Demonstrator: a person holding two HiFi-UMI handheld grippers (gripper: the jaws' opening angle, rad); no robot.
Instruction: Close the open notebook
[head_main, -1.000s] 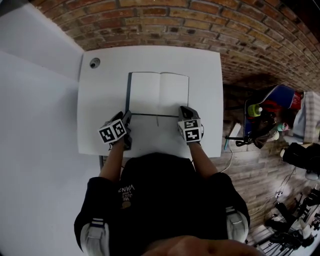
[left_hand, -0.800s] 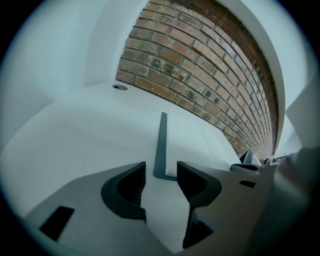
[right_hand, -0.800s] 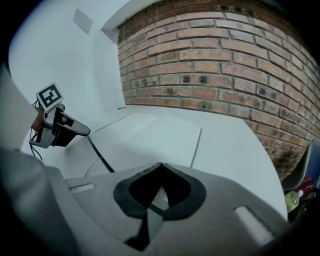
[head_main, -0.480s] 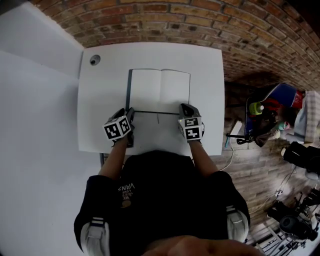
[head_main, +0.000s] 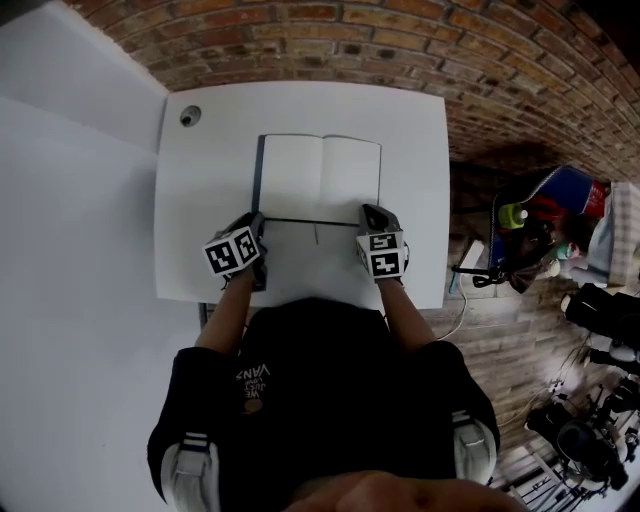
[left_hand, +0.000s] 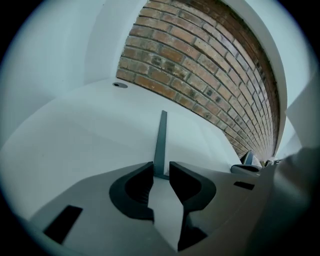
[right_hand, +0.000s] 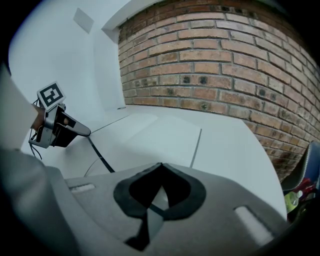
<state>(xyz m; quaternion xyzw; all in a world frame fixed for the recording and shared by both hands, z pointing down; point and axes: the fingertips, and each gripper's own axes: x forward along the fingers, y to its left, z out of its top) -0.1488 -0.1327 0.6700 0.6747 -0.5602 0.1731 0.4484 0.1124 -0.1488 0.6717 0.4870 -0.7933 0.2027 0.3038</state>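
The open notebook lies flat on the white table, blank pages up, with a dark cover strip along its left side. My left gripper is at the notebook's near left corner. In the left gripper view the cover strip runs up between the jaws of that gripper. They are closing, and a thin gap still shows beside the strip. My right gripper rests at the near right corner. Its tips meet with nothing held, and the pages lie just ahead.
A round grommet hole sits at the table's far left corner. A brick wall stands behind the table. Bags and clutter lie on the floor to the right. A thin dark ribbon trails off the notebook's near edge.
Both grippers keep their places at the notebook's near corners. The notebook still lies open. Only the head view has shifted slightly.
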